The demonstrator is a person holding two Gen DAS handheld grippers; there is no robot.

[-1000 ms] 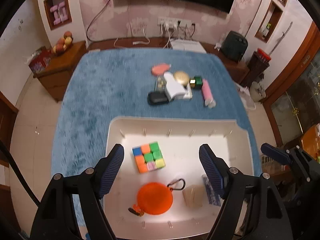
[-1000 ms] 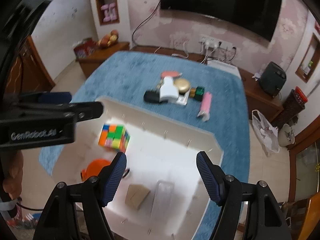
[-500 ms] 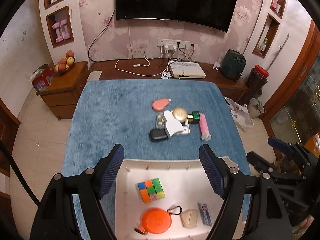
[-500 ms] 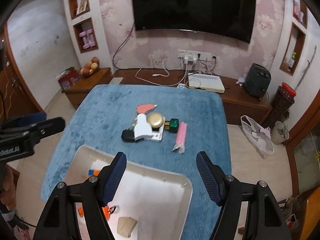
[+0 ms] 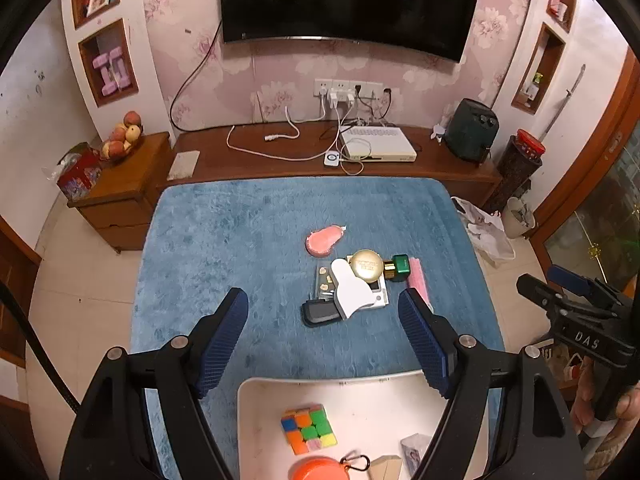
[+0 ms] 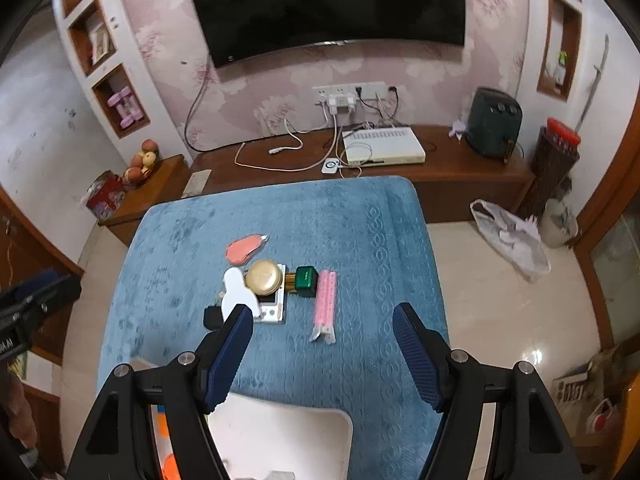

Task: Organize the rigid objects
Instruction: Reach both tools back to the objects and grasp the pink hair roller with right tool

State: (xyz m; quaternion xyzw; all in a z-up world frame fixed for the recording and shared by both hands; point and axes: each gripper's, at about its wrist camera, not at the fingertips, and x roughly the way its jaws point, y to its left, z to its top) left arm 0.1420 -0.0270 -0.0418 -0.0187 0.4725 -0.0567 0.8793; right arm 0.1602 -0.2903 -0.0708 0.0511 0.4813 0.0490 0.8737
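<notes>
A white tray point(image 5: 256, 390) at the table's near edge holds a colour cube point(image 5: 309, 428), an orange round case point(image 5: 316, 471), a tan piece point(image 5: 386, 466) and a small packet point(image 5: 412, 446). Mid-table lie a pink flat piece point(image 5: 323, 237), a white holder point(image 5: 350, 286), a gold round tin point(image 5: 366, 266), a green box point(image 5: 400, 266), a pink striped stick point(image 5: 418, 280) and a black case point(image 5: 320, 314). My left gripper point(image 5: 324, 344) is open and empty above the tray's far rim. My right gripper point(image 6: 322, 354) is open and empty, near the pink stick point(image 6: 326, 300).
The blue cloth point(image 5: 224, 248) covers the table. Behind it a wooden bench point(image 5: 280, 156) carries cables and a white box point(image 5: 378, 148). A side cabinet point(image 5: 120, 184) with fruit stands at the left. Tiled floor surrounds the table, with a bag point(image 6: 512, 236) at the right.
Both grippers have pulled back and up from over the tray. The view now takes in the whole table and the wall. Both stay open and empty.
</notes>
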